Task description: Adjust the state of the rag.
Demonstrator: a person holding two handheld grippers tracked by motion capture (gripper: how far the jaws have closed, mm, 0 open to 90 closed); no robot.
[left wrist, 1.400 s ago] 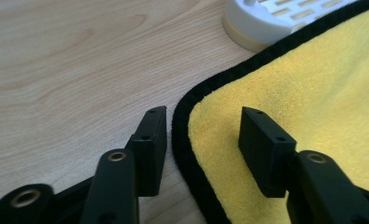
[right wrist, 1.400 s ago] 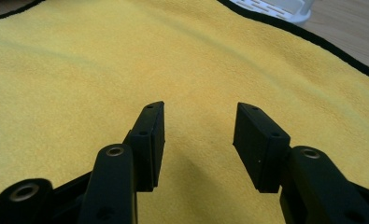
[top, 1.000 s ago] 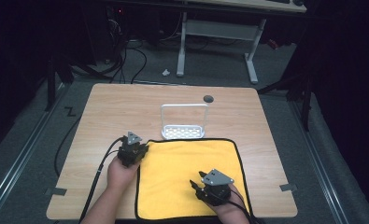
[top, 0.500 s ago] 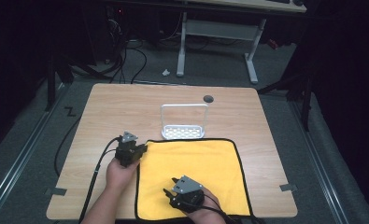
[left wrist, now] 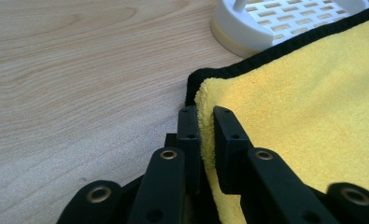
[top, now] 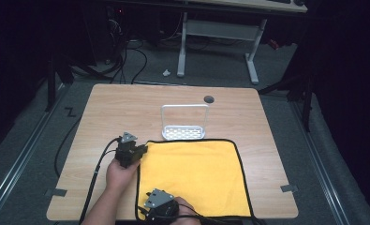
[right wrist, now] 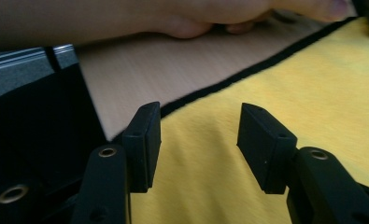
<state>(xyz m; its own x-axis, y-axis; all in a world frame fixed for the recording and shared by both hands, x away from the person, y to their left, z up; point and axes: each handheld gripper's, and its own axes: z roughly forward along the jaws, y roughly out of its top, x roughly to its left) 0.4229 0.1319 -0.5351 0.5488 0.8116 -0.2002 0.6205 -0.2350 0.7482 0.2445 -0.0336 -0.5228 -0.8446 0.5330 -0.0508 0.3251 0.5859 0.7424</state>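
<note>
1. Between our left gripper's point(left wrist: 206, 126) jaws sits the far-left corner of the yellow cloth point(top: 194, 176); jaws narrow, pinched on the black-hemmed edge, corner slightly lifted off the wooden table point(top: 103, 112).
2. Ahead of that gripper, just past the cloth's far hem, stands the white slotted rack point(left wrist: 285, 23); it touches or nearly touches the hem, hard to tell.
3. Our right gripper point(right wrist: 198, 135) is down at the near-left part of the cloth, jaws wide, nothing between them, yellow fabric just below and the black hem beside its left jaw.
4. Beyond the right gripper we see the left hand point(right wrist: 182, 16) resting on the table next to the hem.
5. Step in hand, as we judge it: securing two corners on the left side, likely for a fold; left is done, right not yet.
6. Next move calls for the right jaws to drop over the near hem and close, then both lift together, keeping clear of the rack.
</note>
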